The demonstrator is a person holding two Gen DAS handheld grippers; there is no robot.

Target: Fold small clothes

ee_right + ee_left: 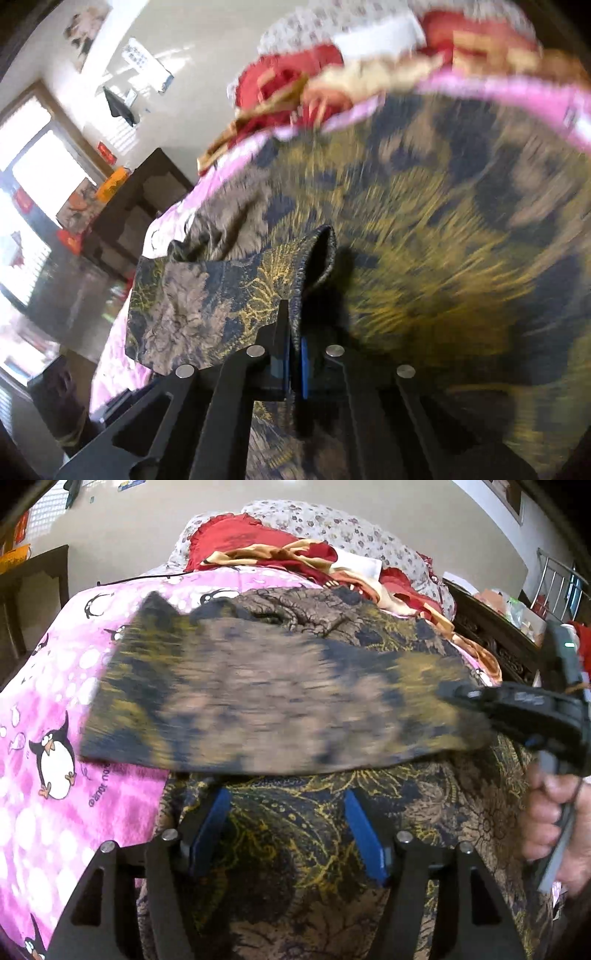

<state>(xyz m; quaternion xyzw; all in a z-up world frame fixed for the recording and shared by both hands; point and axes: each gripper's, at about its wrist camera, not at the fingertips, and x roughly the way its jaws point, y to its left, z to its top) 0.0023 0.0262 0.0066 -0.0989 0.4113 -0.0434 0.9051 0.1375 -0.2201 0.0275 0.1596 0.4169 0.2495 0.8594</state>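
Observation:
A dark garment (295, 849) with a gold and brown flower print lies spread on a pink penguin bedcover (55, 701). My left gripper (286, 797) hovers open over its near part, blue pads (210, 830) wide apart with only flat cloth showing between them. From the right, my right gripper (454, 694), held by a hand (554, 812), has a blurred flap (258, 701) of the garment lifted across the view. In the right wrist view, the right gripper (293, 332) is shut on the flap's stitched hem (317, 258). The flap (207, 295) hangs to the left over the rest of the garment (443, 240).
Red cushions and a flowered quilt (295, 535) are piled at the far end of the bed. Dark wooden furniture (491, 635) stands to the right of the bed. A dark cabinet (147, 206) and a bright window (33, 155) are in the right wrist view.

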